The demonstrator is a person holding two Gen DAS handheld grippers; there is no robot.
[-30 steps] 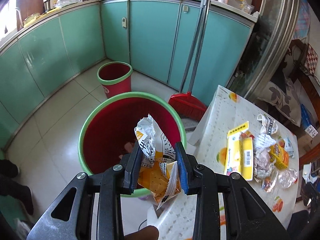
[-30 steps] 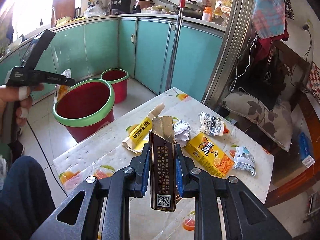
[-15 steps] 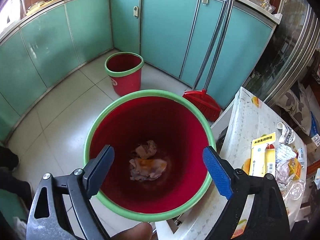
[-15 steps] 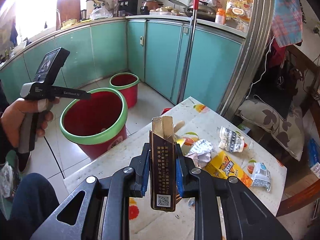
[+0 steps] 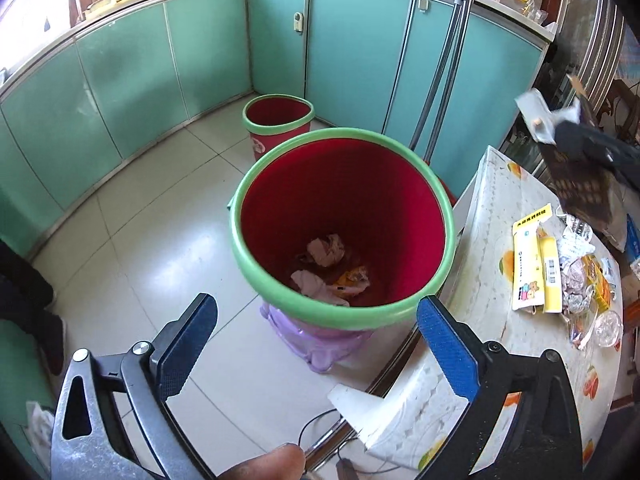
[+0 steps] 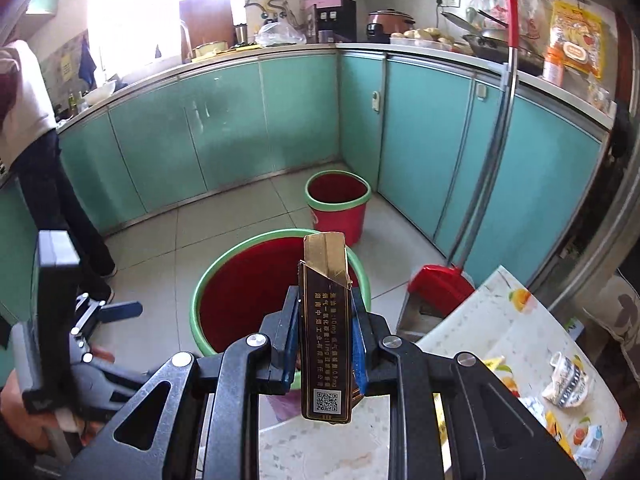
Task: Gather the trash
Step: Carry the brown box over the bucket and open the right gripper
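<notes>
Two grippers, two states: my left gripper (image 5: 316,336) hangs spread and empty, while my right gripper (image 6: 324,344) pinches a dark carton (image 6: 326,332) upright by its flat sides, with the red bin (image 6: 256,300) at 12 o'clock. Light, crushable cardboard; holding mid-body seems safest.

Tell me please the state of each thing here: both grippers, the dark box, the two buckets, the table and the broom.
Left gripper: open, holds nothing.
Right gripper: shut on the dark box.
Dark box: upright between the fingers, top flap open.
Big bucket: upright, some trash at the bottom.
Small bucket: upright on the floor; contents not visible.
Table: trash lies on it.
Broom: leaning against the cabinets.
</notes>
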